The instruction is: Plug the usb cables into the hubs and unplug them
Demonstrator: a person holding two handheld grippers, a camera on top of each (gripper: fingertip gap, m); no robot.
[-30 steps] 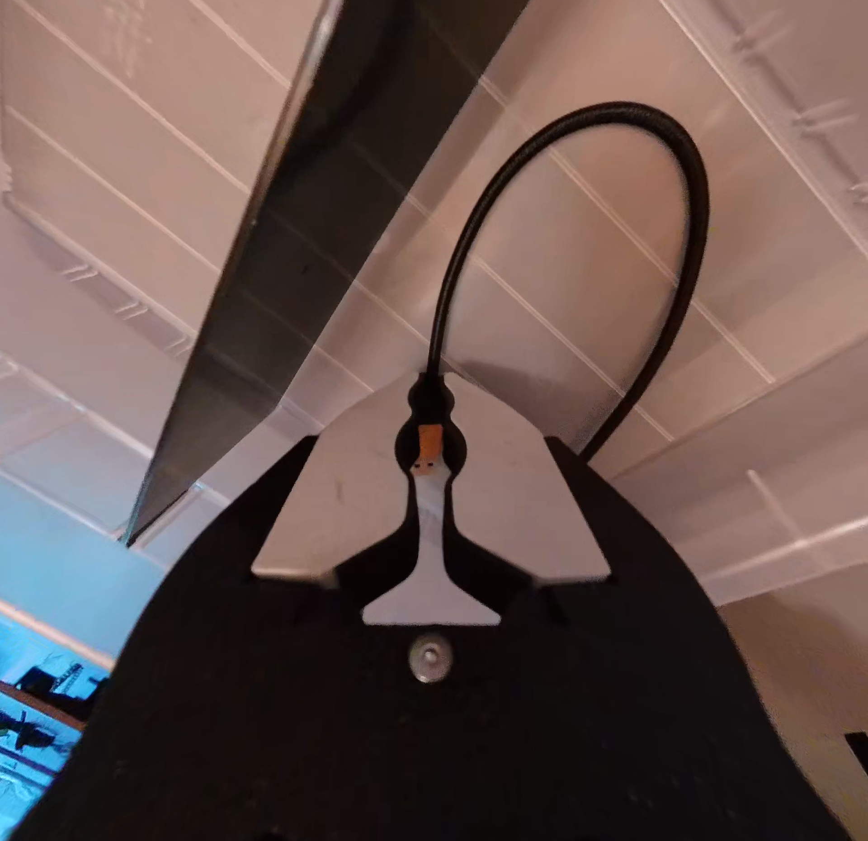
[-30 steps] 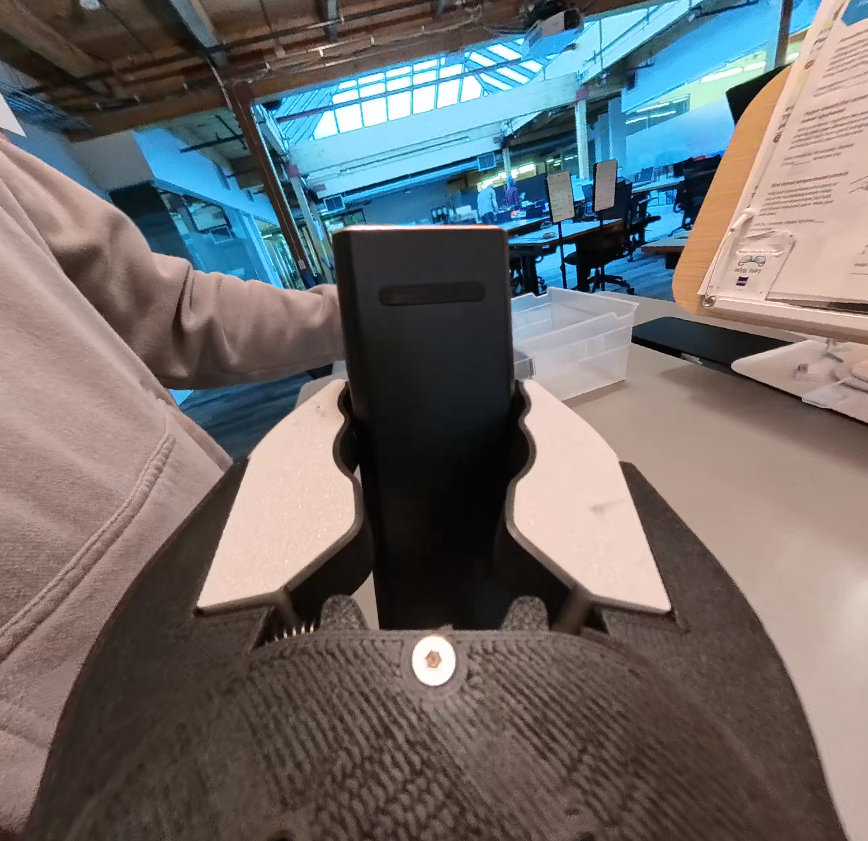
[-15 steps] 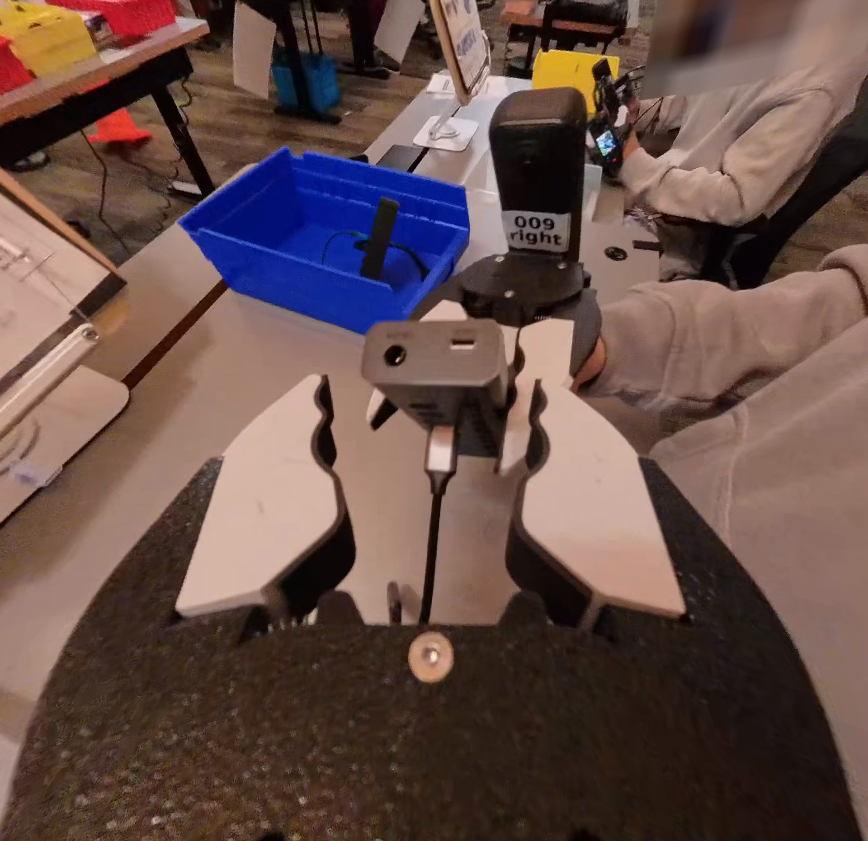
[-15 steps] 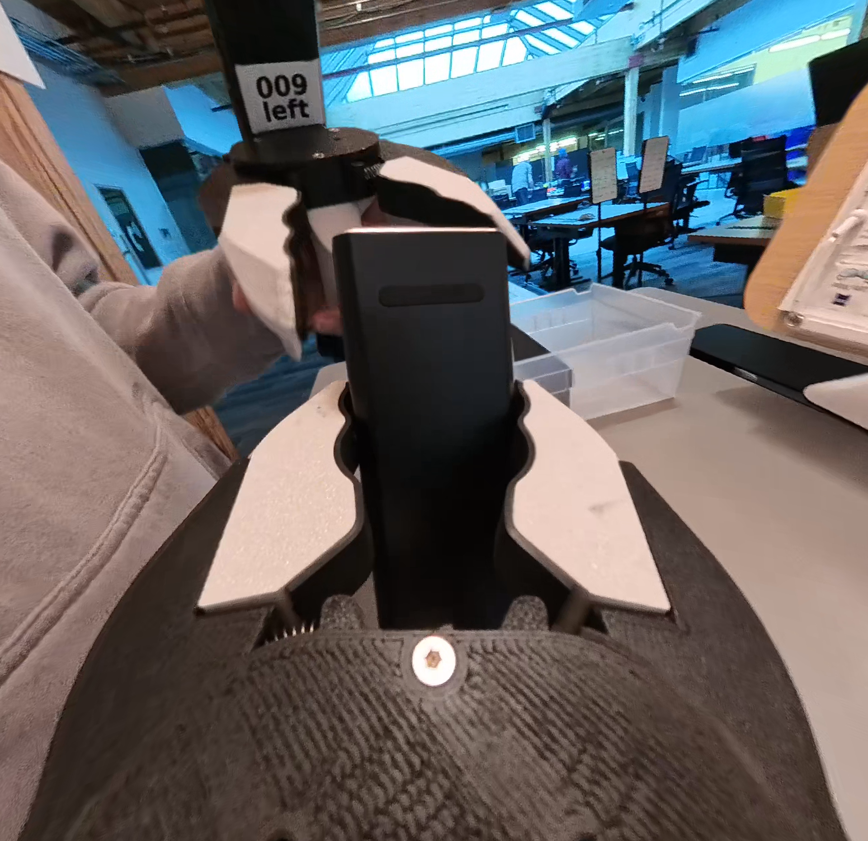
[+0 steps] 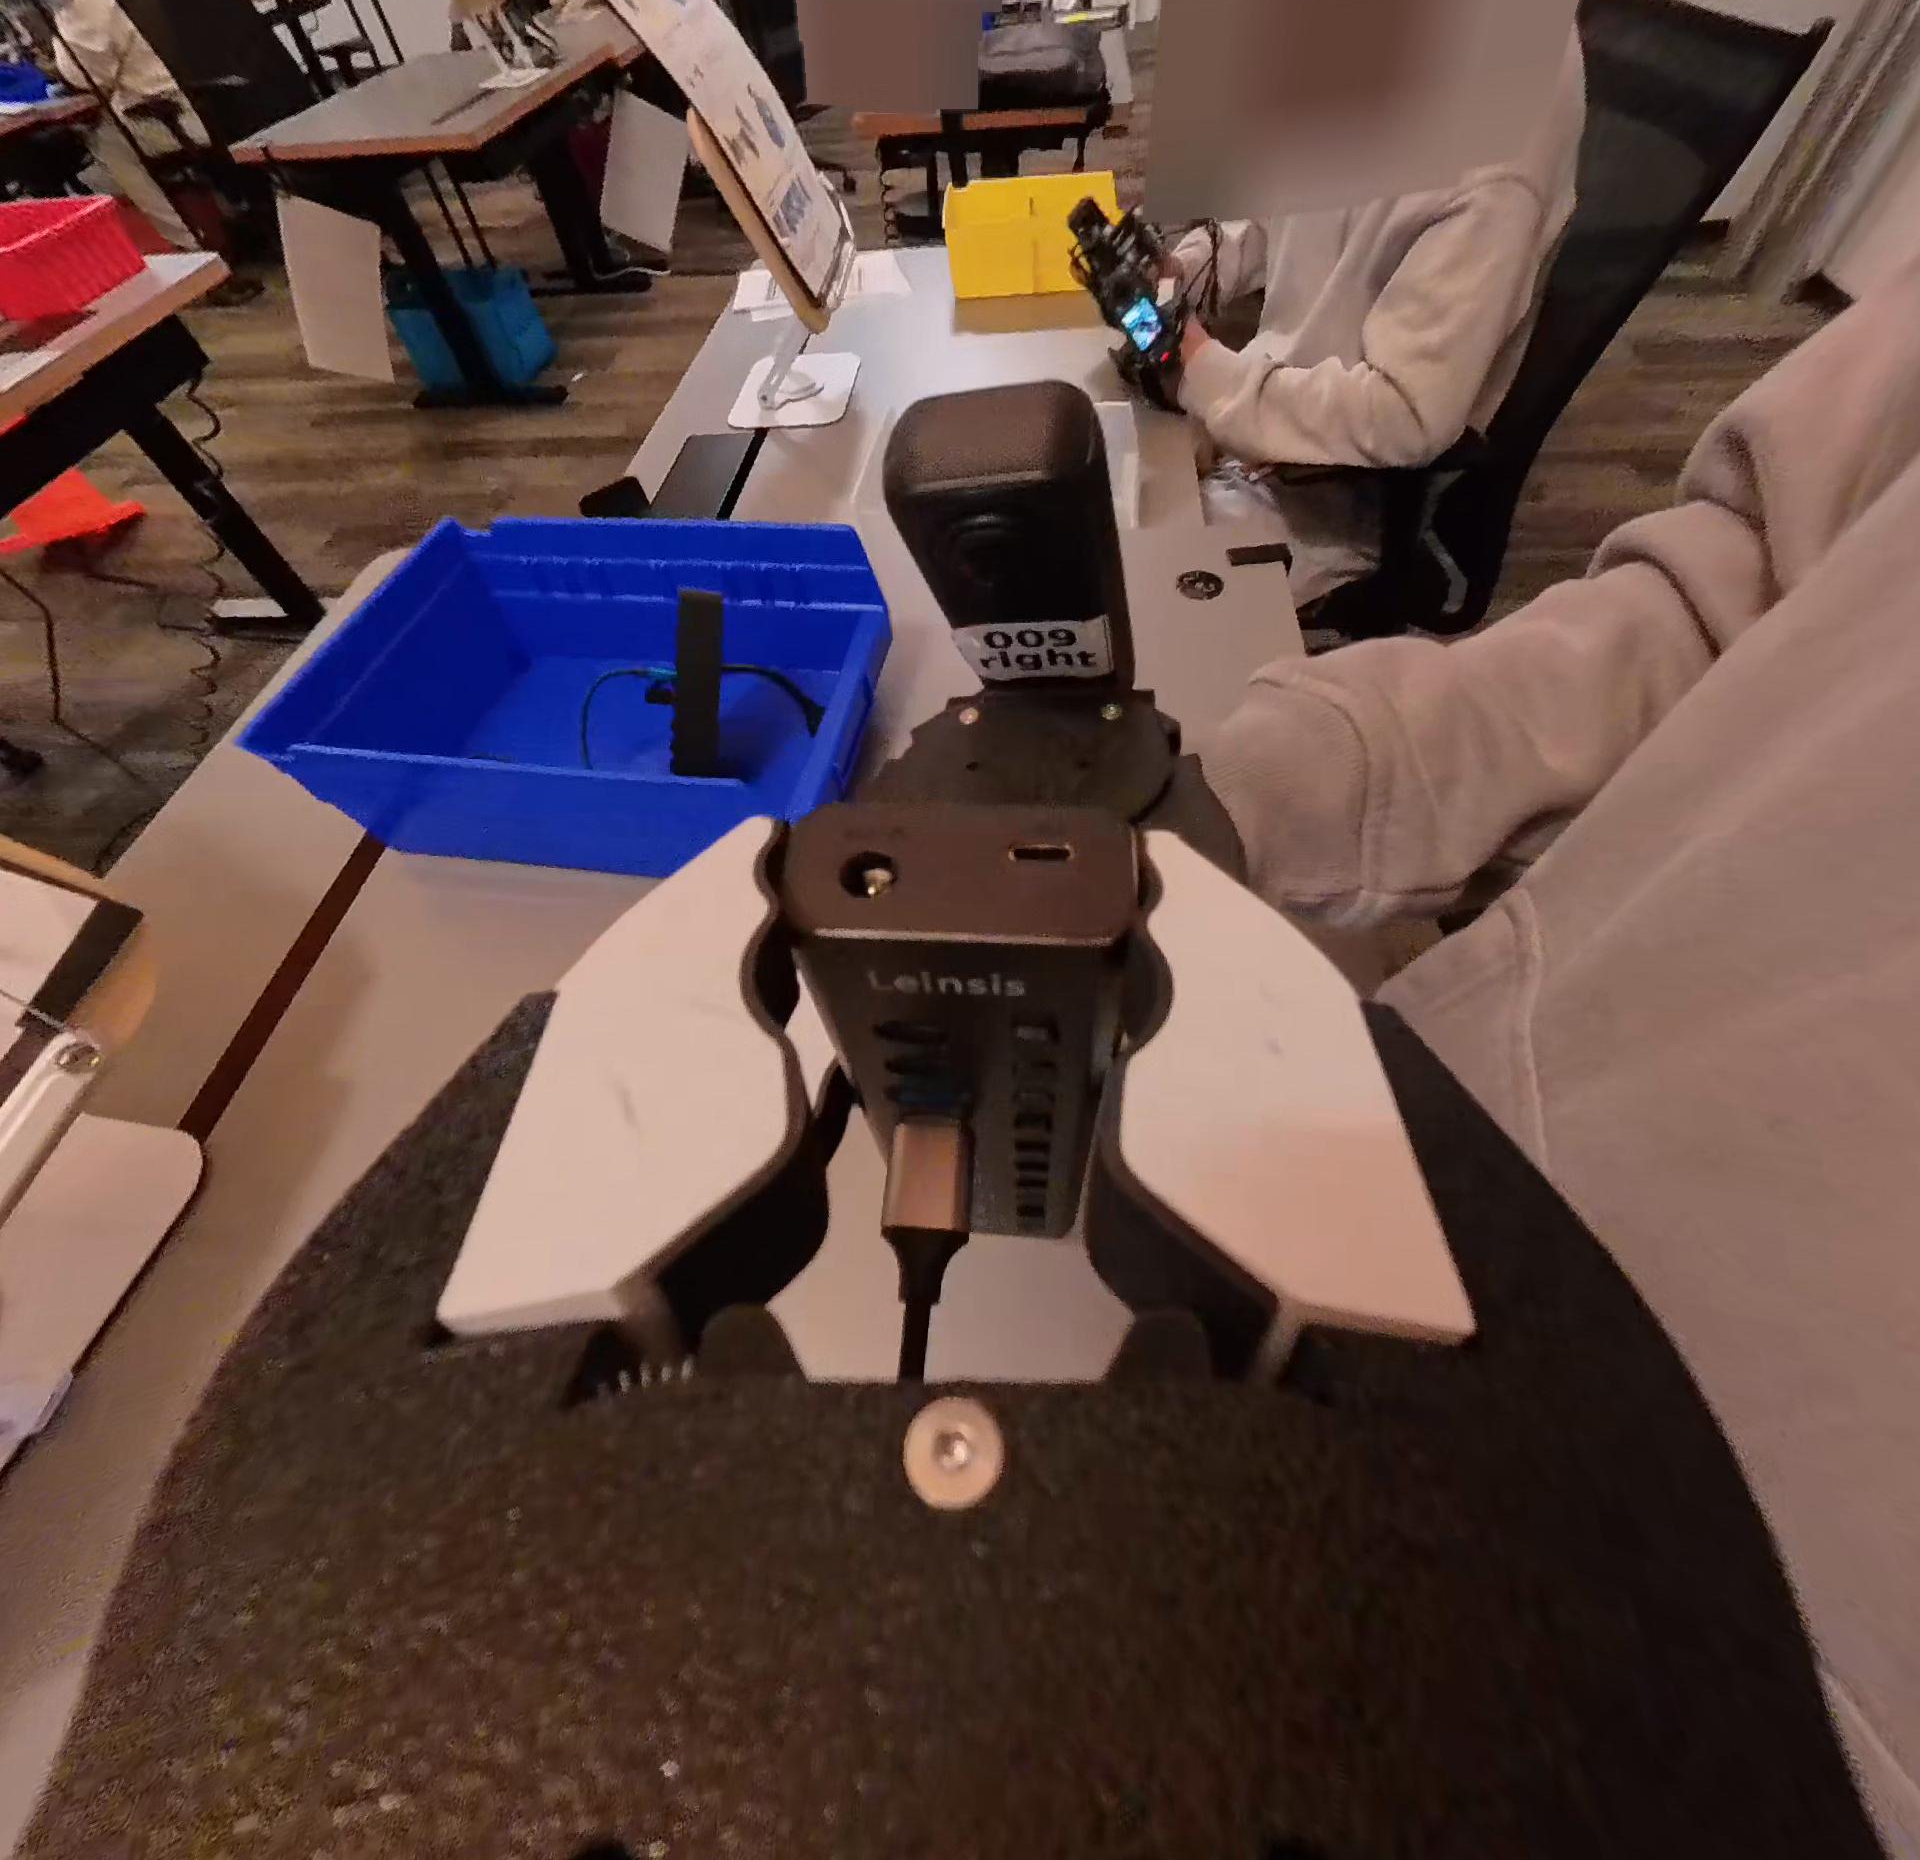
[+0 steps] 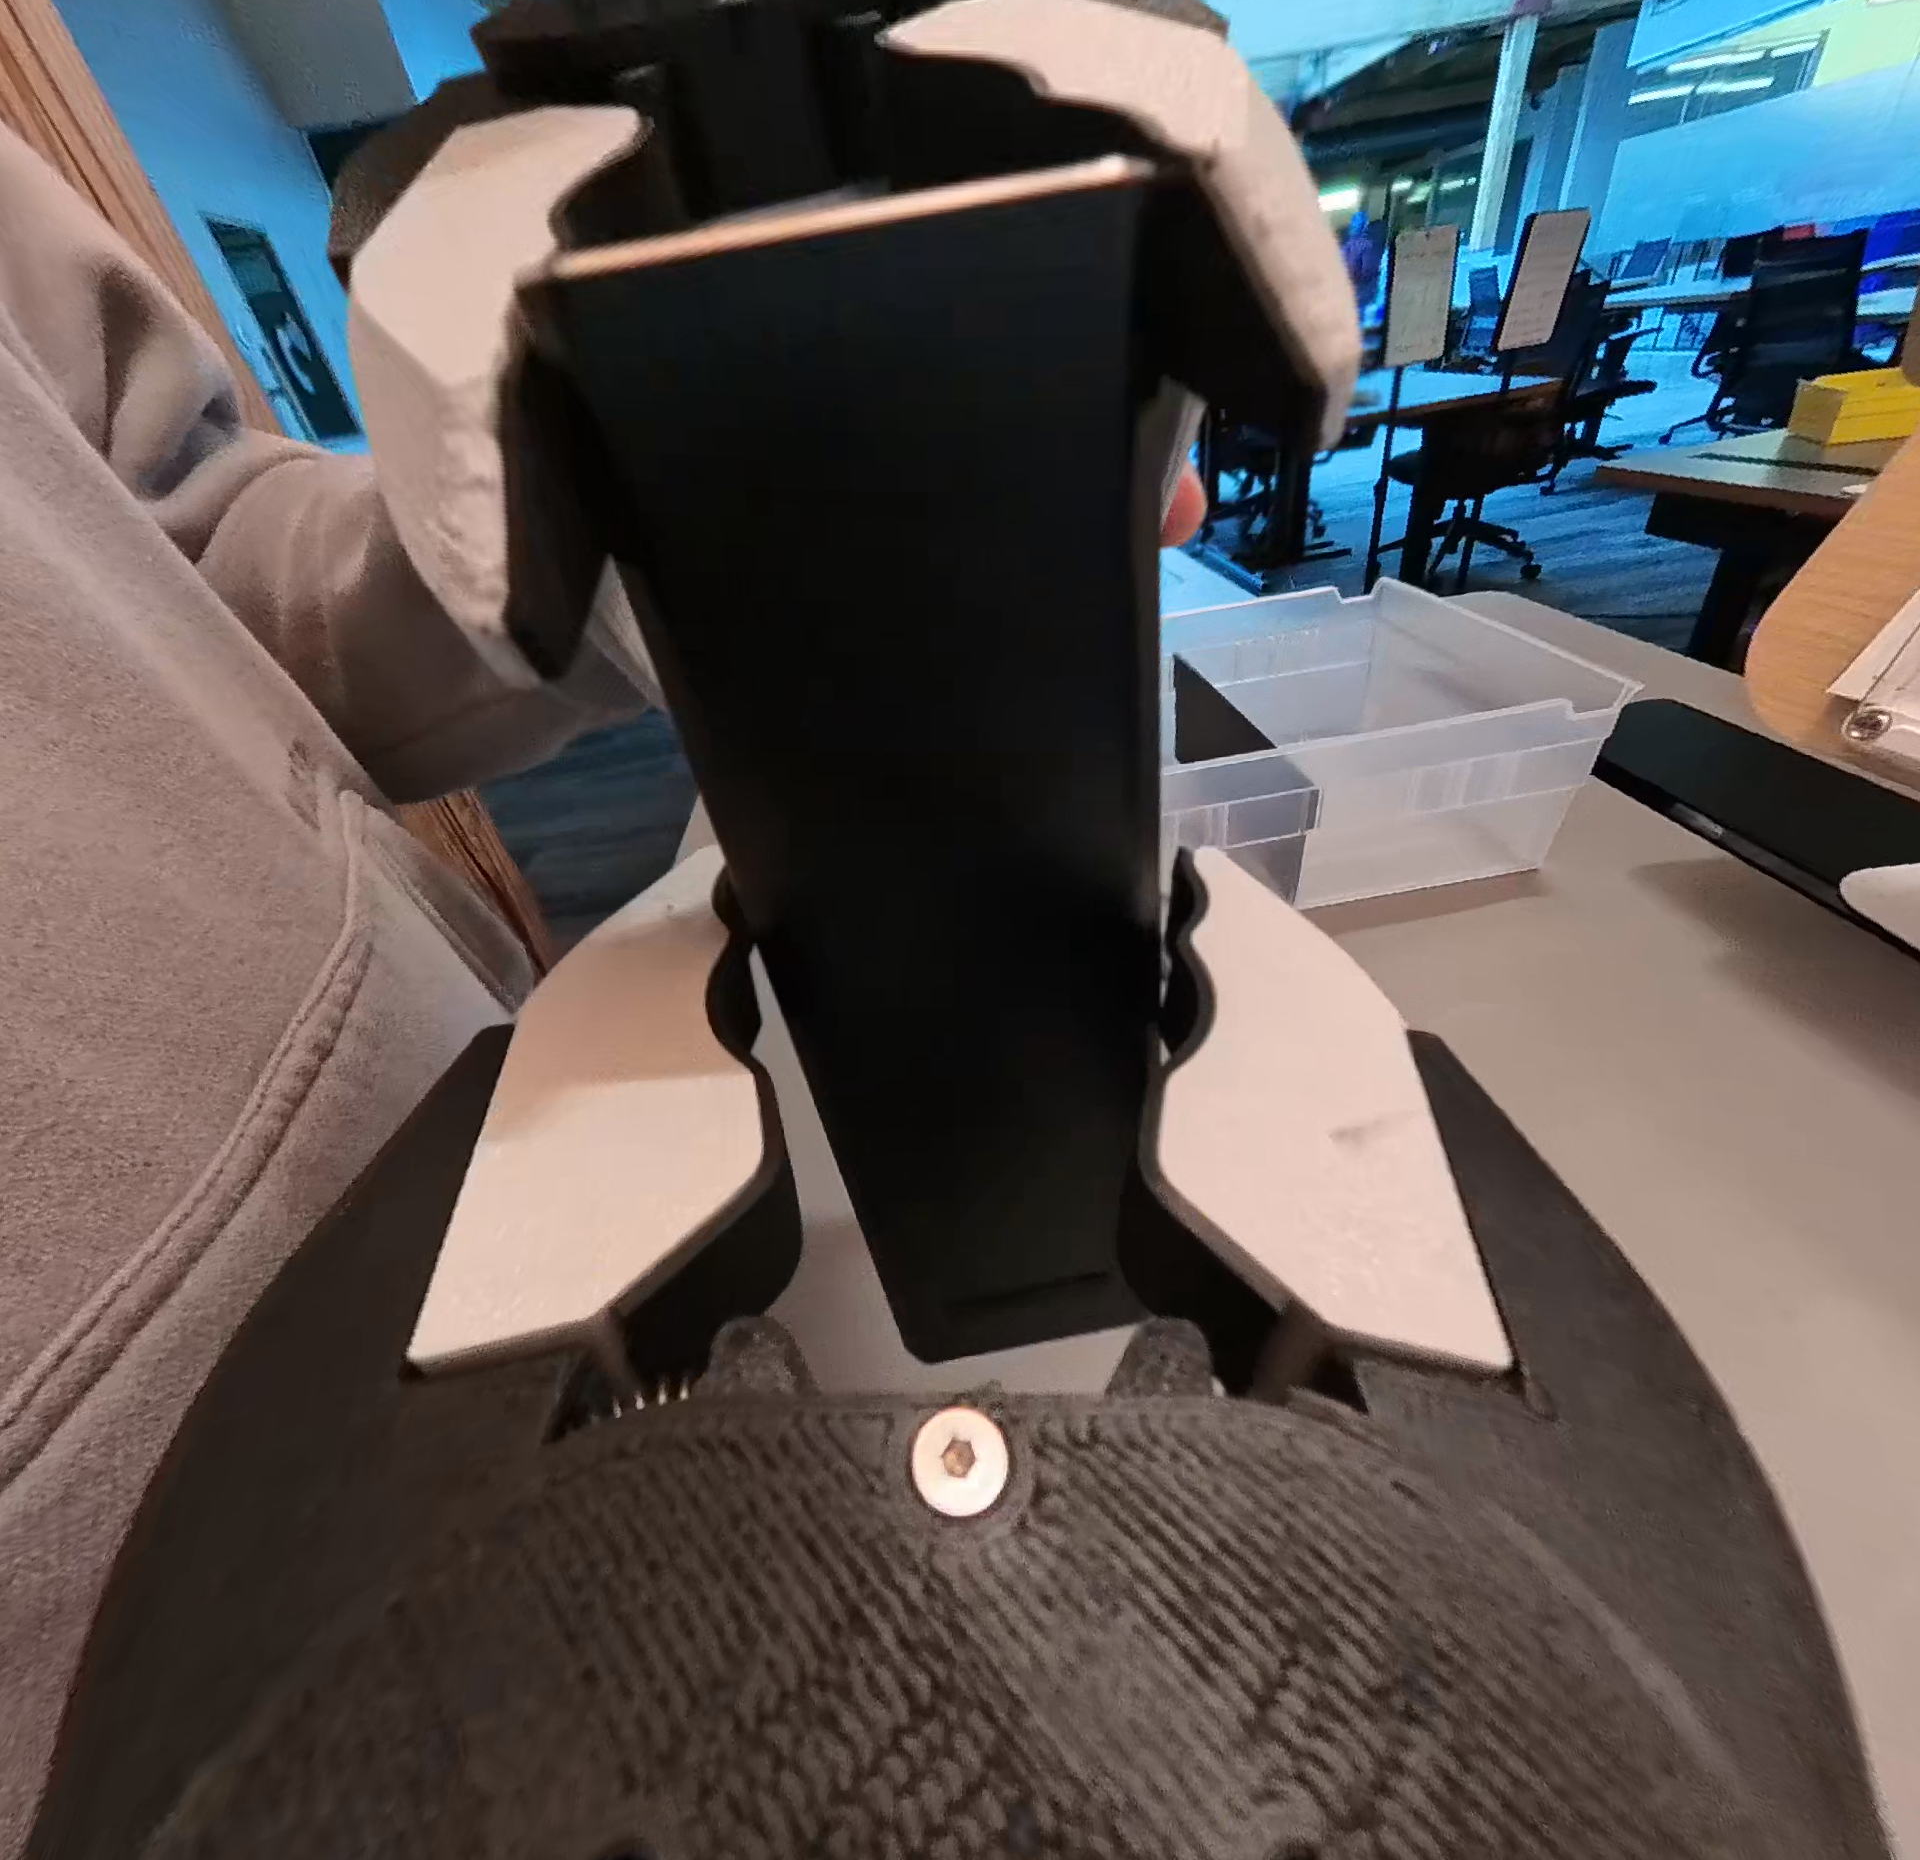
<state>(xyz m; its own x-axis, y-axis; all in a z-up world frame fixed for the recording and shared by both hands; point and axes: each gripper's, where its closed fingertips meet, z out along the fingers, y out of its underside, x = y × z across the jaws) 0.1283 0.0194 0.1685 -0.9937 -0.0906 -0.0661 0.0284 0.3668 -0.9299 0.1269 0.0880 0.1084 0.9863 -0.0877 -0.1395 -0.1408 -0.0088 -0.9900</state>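
A black USB hub [image 5: 956, 989] stands on end between both grippers above the grey table [image 5: 436, 979]. My left gripper [image 5: 956, 865] is shut on the hub's end that has a round socket and a small port. A metal USB plug [image 5: 925, 1176] sits in one of the hub's side ports, and its black cable [image 5: 914, 1322] hangs down. In the right wrist view the hub [image 6: 883, 615] lies tilted between my right gripper's [image 6: 961, 937] slightly parted jaws. The left gripper's fingers [image 6: 436, 428] clamp its far end. The right gripper's camera mount [image 5: 1003, 543] rises behind the hub.
A blue bin [image 5: 416, 792] at the left holds another upright hub [image 5: 694, 683] and a cable. A clear bin [image 6: 1455, 761] stands on the table's far side. A yellow bin [image 5: 1018, 231], a document stand [image 5: 769, 169] and a seated person [image 5: 1382, 335] are farther back.
My left gripper let go of the cable, came in over the hub and closed on its end. My right gripper's jaws parted a little and the hub tilted between them.
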